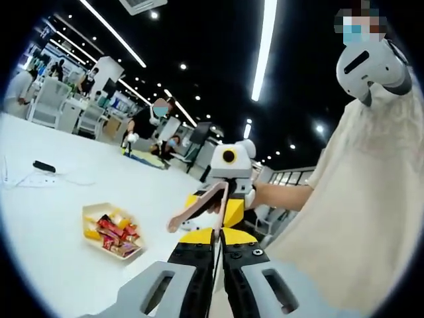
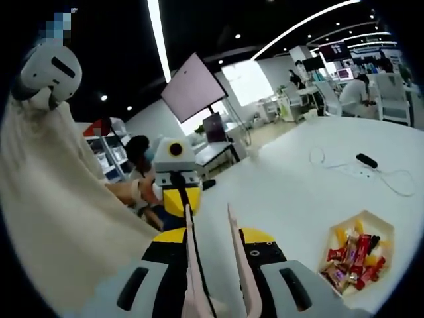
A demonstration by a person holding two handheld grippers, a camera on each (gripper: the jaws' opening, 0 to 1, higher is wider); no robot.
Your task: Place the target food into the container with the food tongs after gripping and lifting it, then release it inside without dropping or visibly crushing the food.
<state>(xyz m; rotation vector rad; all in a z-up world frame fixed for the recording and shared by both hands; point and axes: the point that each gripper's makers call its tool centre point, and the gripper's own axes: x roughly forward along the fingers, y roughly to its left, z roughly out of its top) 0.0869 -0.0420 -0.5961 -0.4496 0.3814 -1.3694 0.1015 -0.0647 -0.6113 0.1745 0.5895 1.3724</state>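
A white hexagonal container [image 1: 93, 240] [image 2: 381, 228] sits on the white table [image 1: 59, 205] [image 2: 291, 179], holding several red and yellow wrapped snack bars [image 1: 114, 232] [image 2: 354, 255]. My right gripper [image 2: 213, 242] is shut on pale pink food tongs [image 2: 232, 238], whose two arms stand apart with nothing between their tips. The container lies to the right of the tongs, well apart from them. In the left gripper view the right gripper [image 1: 228, 202] and its tongs [image 1: 195, 209] hang just ahead of my left gripper [image 1: 218, 233]. The left gripper [image 2: 177, 192] has its jaws together with nothing in them.
A person in a beige garment [image 1: 358, 199] [image 2: 59, 212] stands close behind both grippers. A black device with white cables [image 1: 44, 165] [image 2: 366, 160] lies further along the table. Chairs, desks and other people [image 1: 159, 122] fill the background, and a large monitor [image 2: 192, 86] stands on the far side.
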